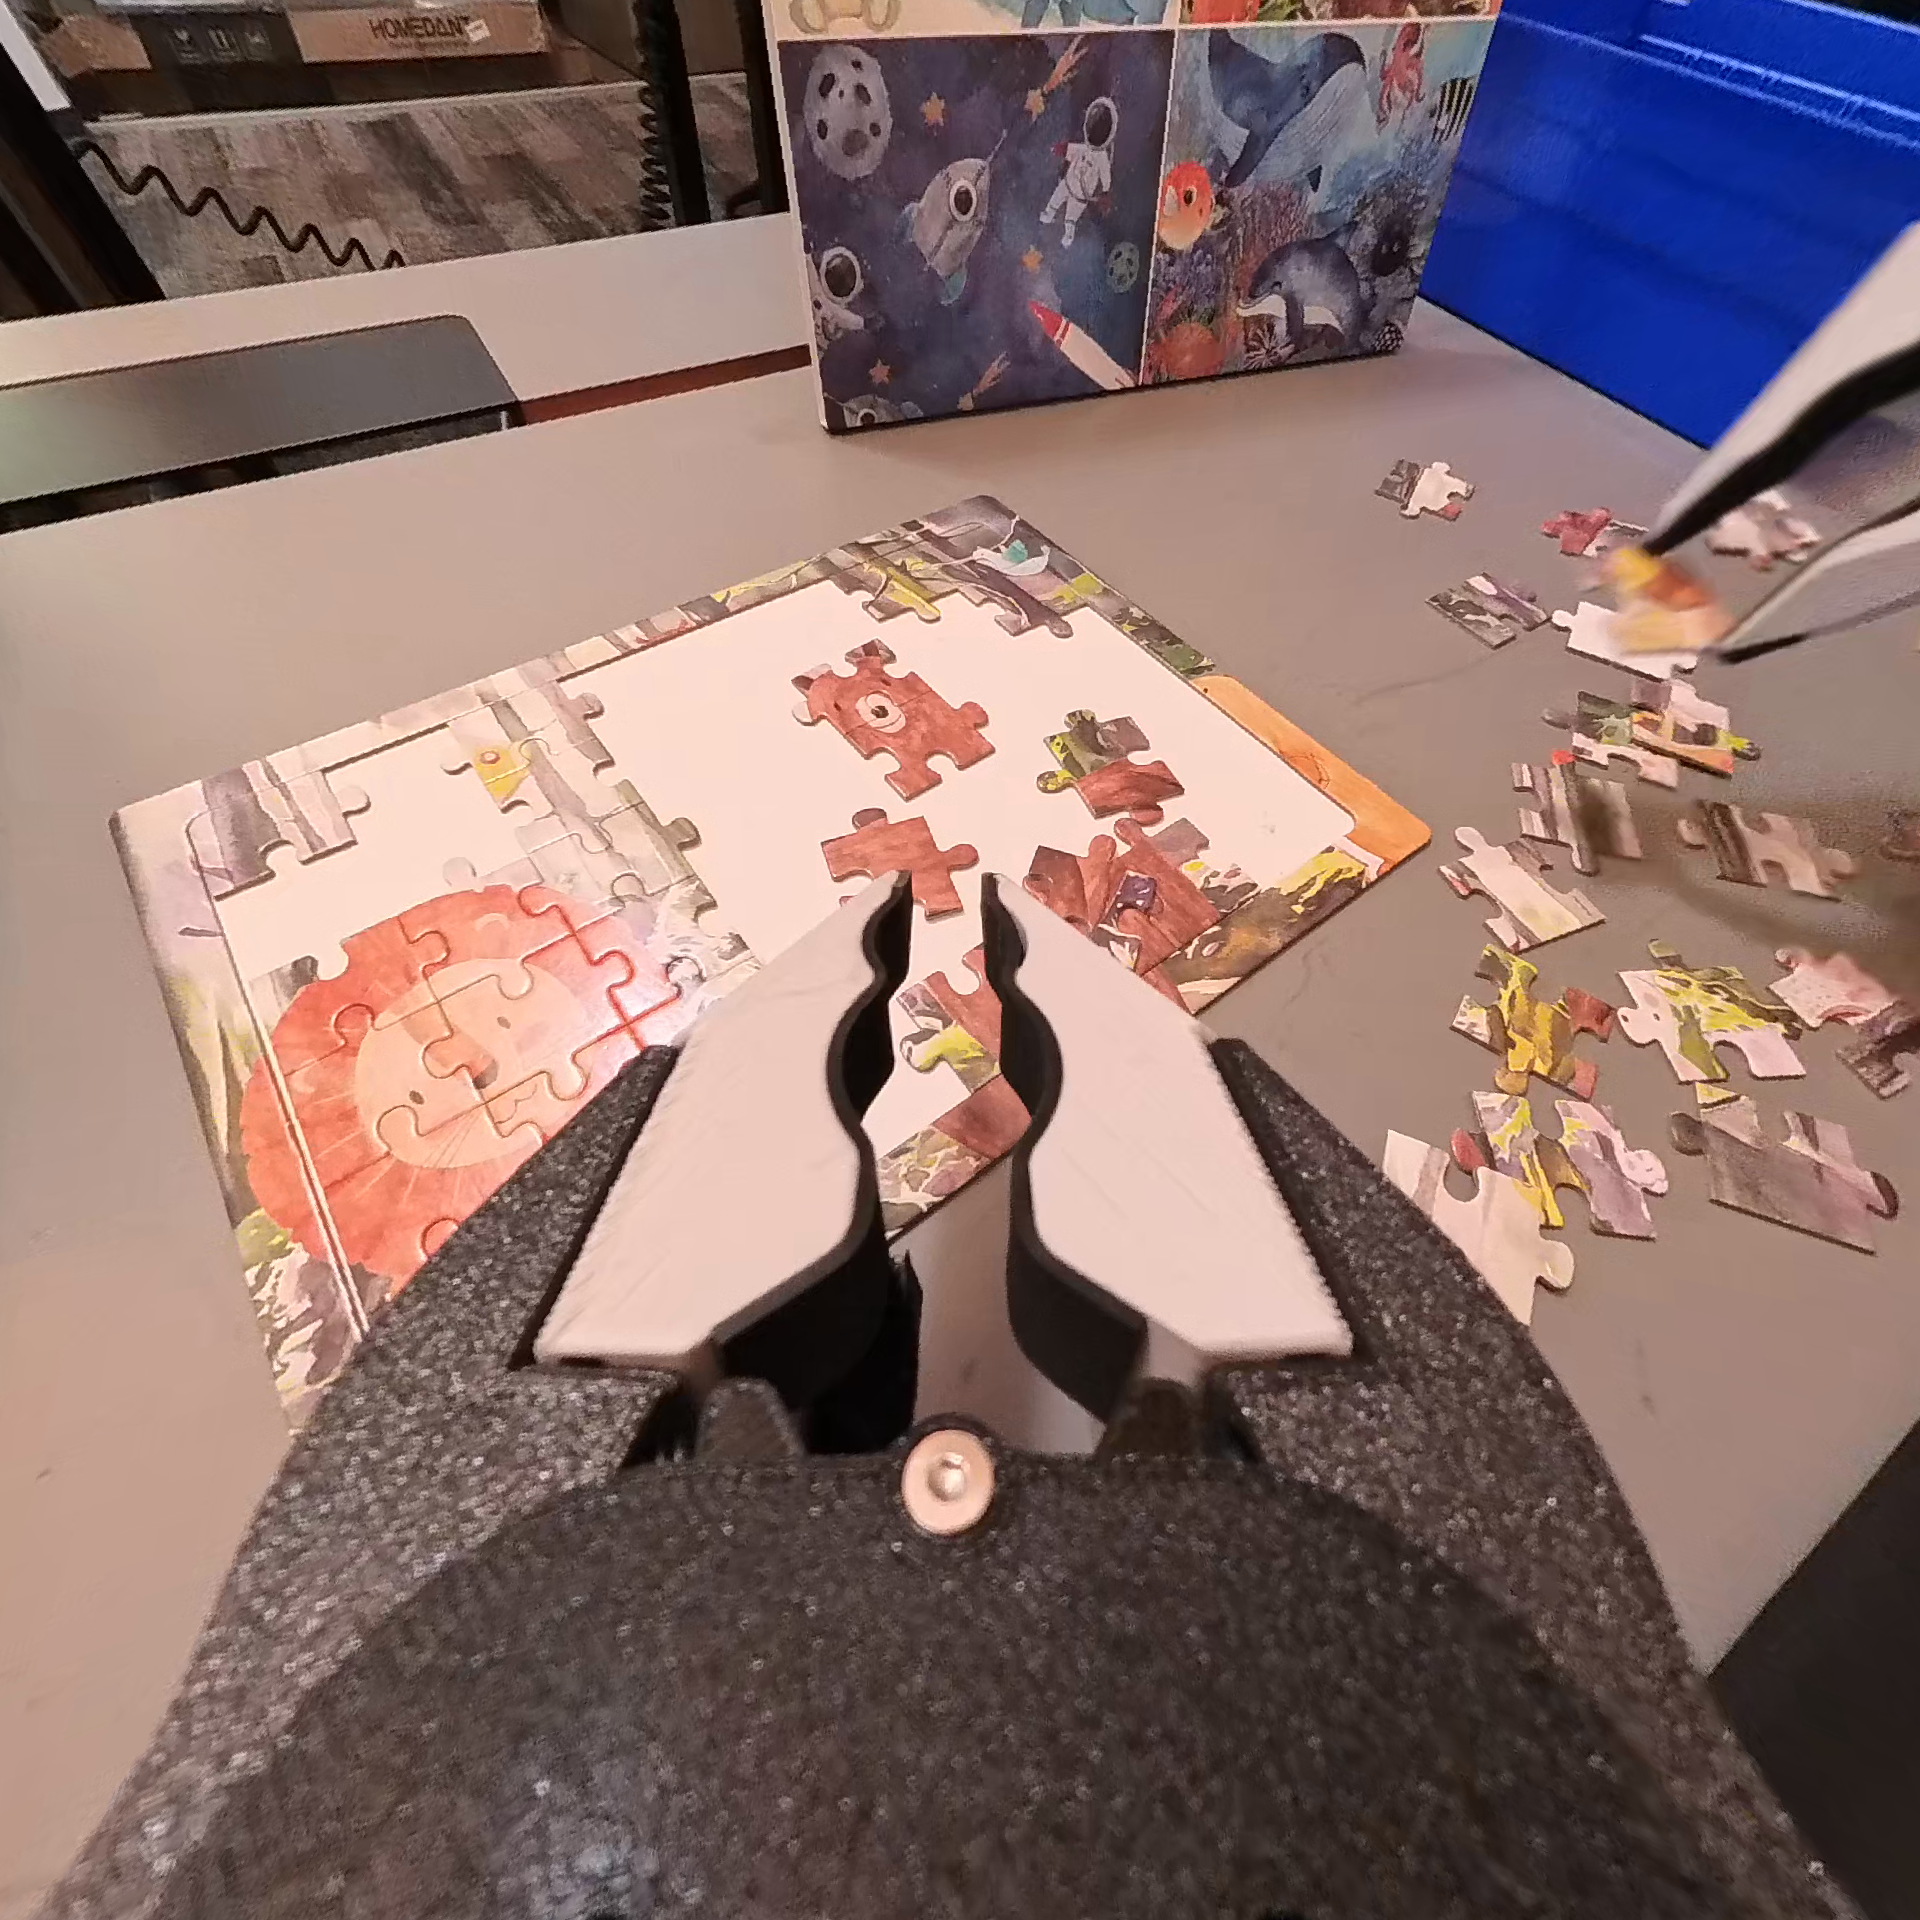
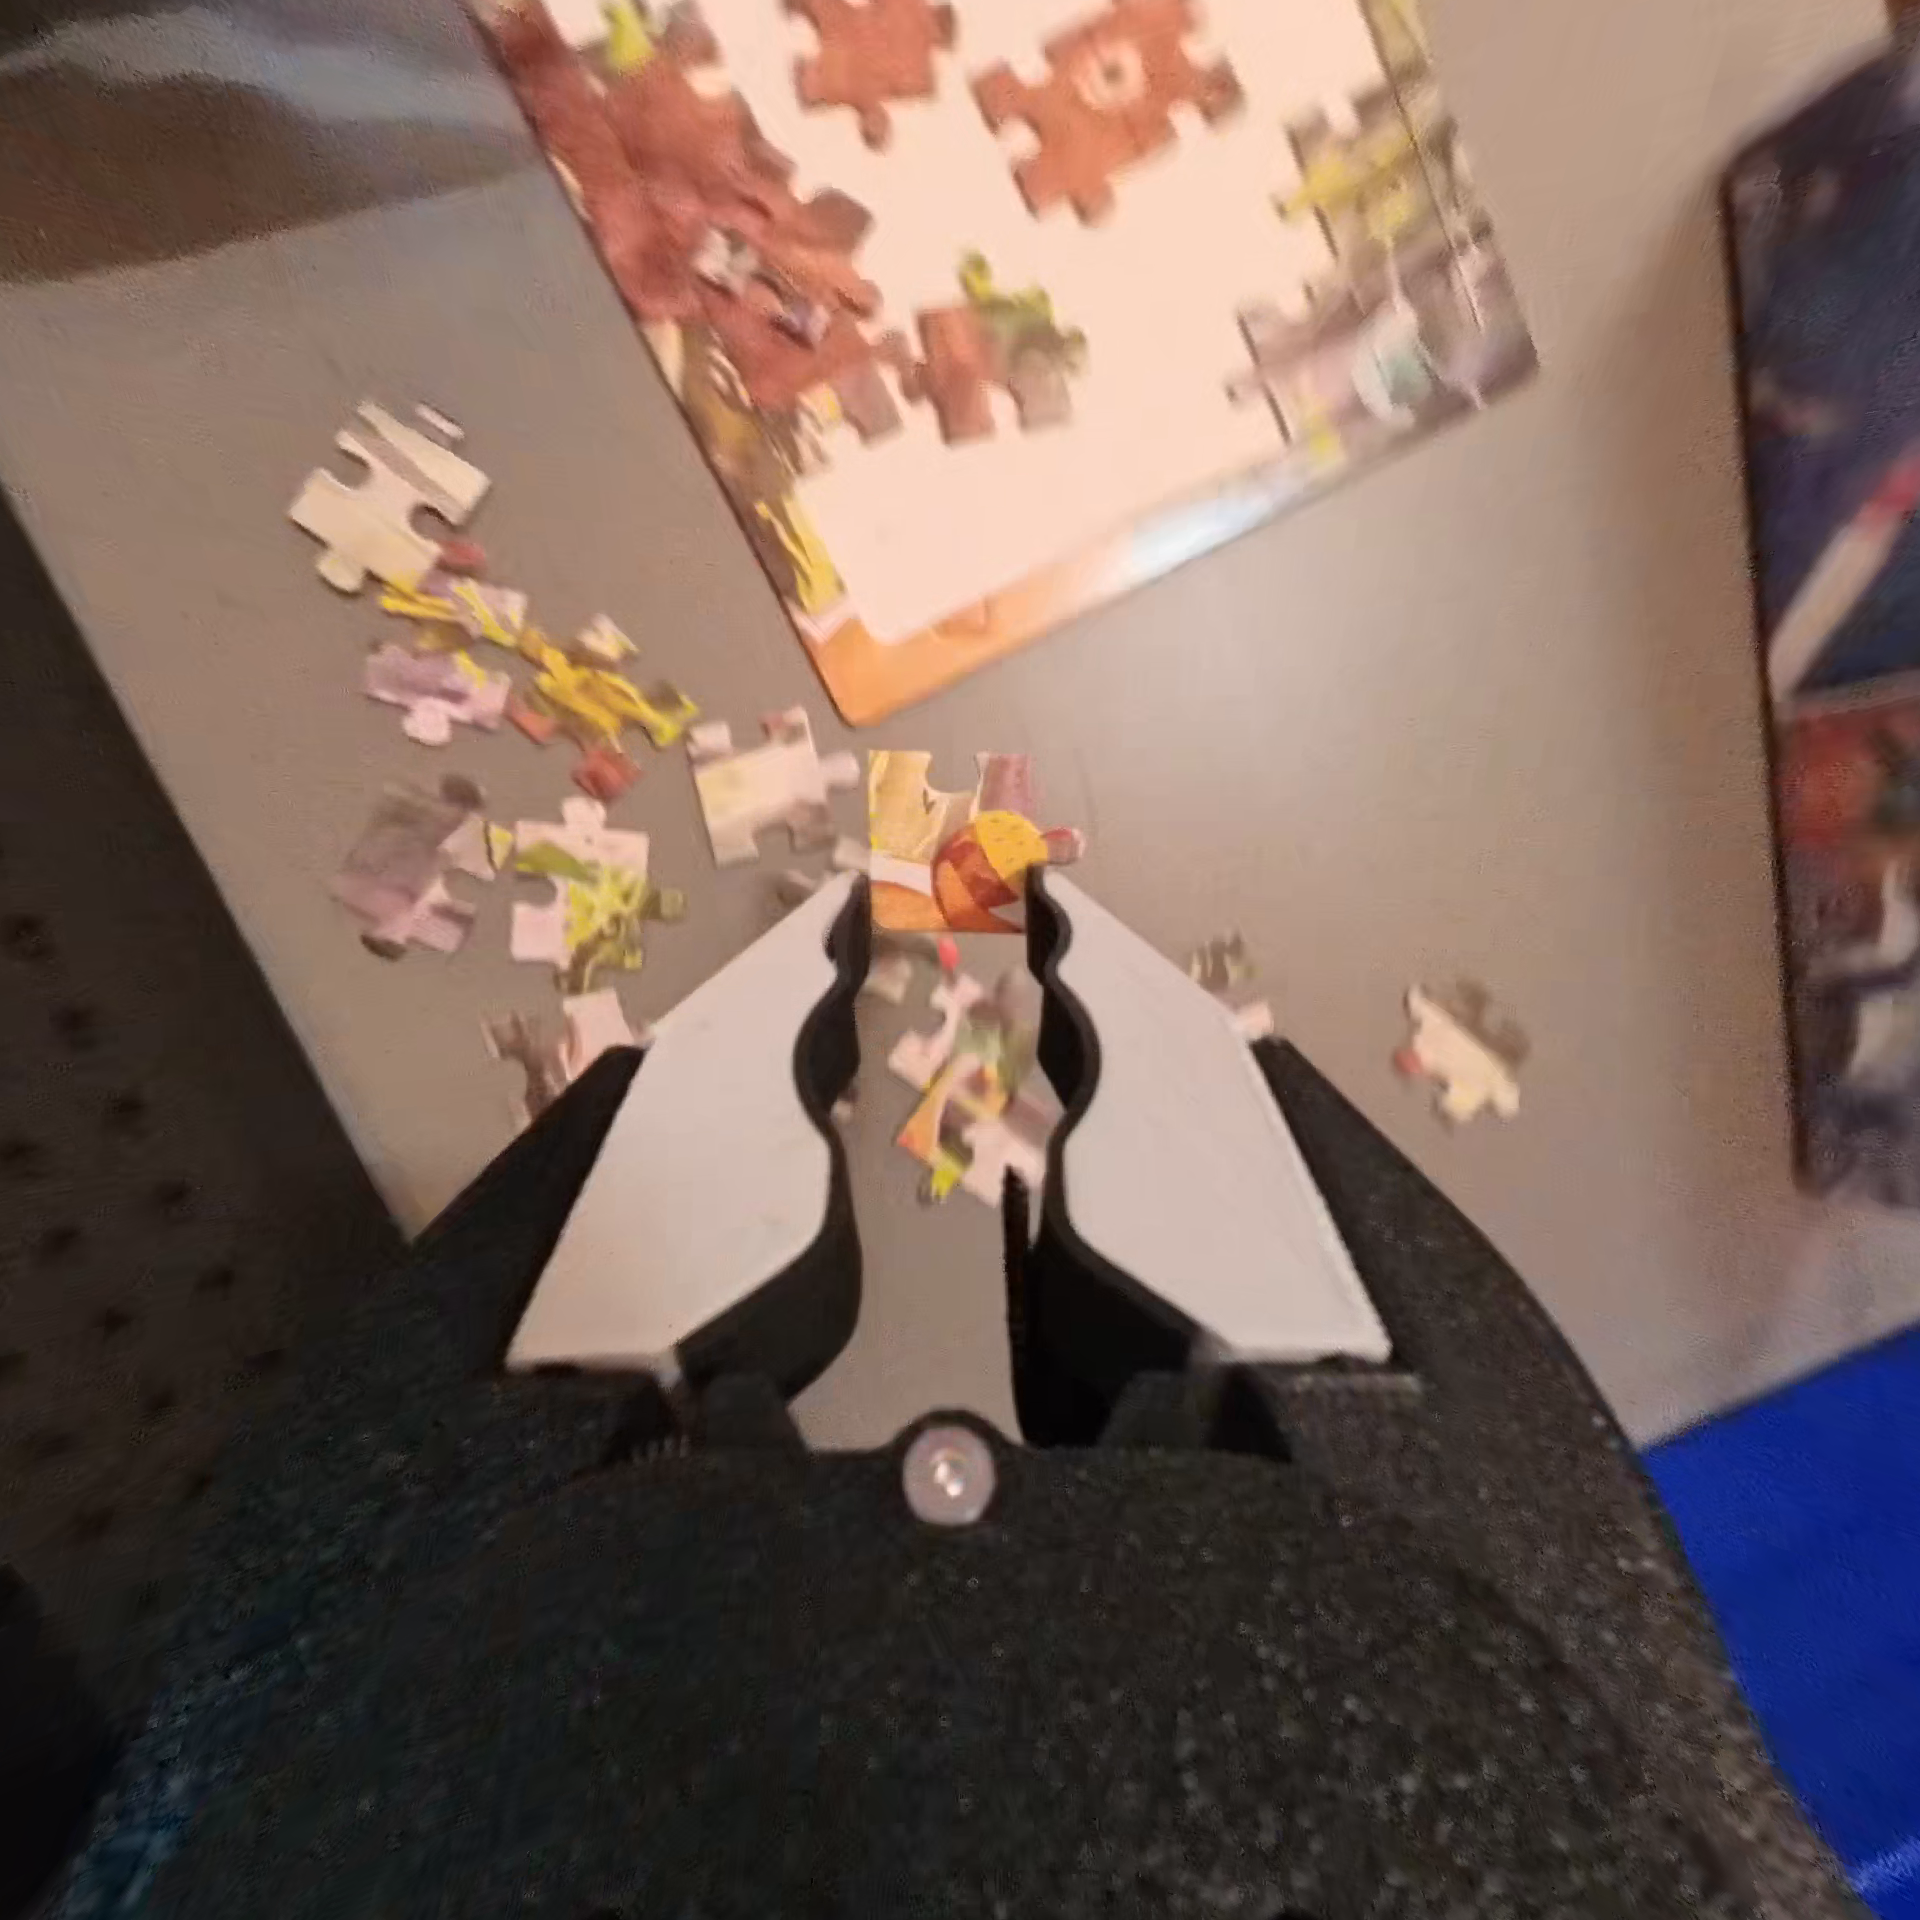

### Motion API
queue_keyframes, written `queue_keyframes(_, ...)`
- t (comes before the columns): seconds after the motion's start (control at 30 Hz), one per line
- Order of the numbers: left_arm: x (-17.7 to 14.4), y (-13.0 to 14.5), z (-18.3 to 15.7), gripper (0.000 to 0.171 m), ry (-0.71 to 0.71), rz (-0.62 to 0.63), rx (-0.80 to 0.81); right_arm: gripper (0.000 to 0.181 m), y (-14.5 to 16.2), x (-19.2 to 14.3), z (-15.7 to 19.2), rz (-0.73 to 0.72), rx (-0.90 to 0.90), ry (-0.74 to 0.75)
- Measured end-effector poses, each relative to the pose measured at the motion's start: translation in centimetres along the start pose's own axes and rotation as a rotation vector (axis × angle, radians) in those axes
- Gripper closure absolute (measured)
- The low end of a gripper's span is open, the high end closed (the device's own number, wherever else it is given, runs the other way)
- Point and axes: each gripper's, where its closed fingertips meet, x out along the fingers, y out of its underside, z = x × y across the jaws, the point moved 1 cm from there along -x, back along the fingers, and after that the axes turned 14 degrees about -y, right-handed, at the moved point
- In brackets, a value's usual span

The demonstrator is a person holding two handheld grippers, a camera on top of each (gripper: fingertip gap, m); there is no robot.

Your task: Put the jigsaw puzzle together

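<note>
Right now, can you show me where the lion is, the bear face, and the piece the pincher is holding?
lion (image 1: 436, 1049), left wrist view, on its orange face.
bear face (image 1: 885, 715), left wrist view, beside its nose.
held piece (image 2: 961, 847), right wrist view, on the picture side above the right gripper (image 2: 945, 883).

The left wrist view looks down along its fingers, low over the puzzle board (image 1: 1382, 821), facing the puzzle box (image 1: 1122, 208). The right wrist view hovers close above the loose pieces (image 2: 582, 707), facing that board's orange corner. Both views share board, pieces and box.
</note>
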Motion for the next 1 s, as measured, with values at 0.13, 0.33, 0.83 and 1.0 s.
queue_keyframes(0.13, 0.0, 0.0, 0.0, 0.159, 0.001, 0.001, -0.002, 0.152, -4.3, 4.6, 0.1, 0.095, -0.206, -0.131)
queue_keyframes(0.33, 0.0, 0.1, -0.1, 0.159, 0.006, 0.004, 0.003, 0.152, -5.0, 7.7, -0.6, 0.227, -0.318, -0.223)
queue_keyframes(0.83, 0.2, 0.3, -0.3, 0.159, 0.017, 0.018, 0.008, 0.151, -4.1, 8.6, -1.2, 0.266, -0.330, -0.282)
queue_keyframes(1.0, 0.2, 0.3, -0.4, 0.159, 0.018, 0.019, 0.009, 0.142, -3.7, 7.6, -1.4, 0.267, -0.306, -0.289)
